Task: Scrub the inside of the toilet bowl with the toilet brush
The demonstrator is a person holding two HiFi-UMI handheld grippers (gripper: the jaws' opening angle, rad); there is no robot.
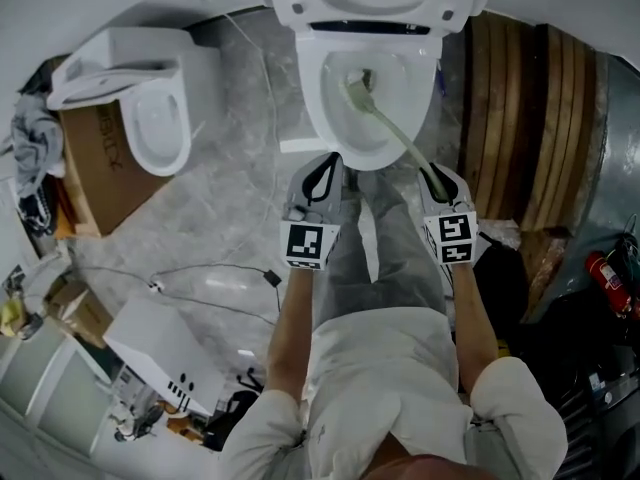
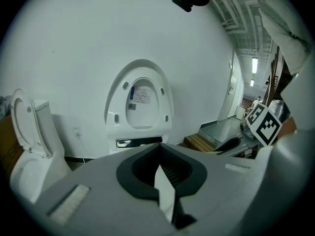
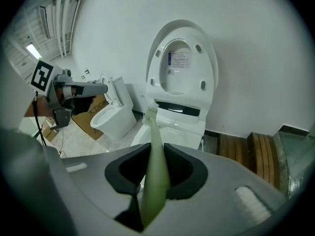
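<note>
Clamping toilet brush, right gripper — bristle head inside toilet bowl

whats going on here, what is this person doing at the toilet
A person stands over an open toilet bowl with tongs in each hand. The right tongs are shut on the handle of a pale green toilet brush, whose head reaches down inside the bowl. The left tongs are shut with nothing in them, held by the bowl's front rim. The seat and lid are up.
</note>
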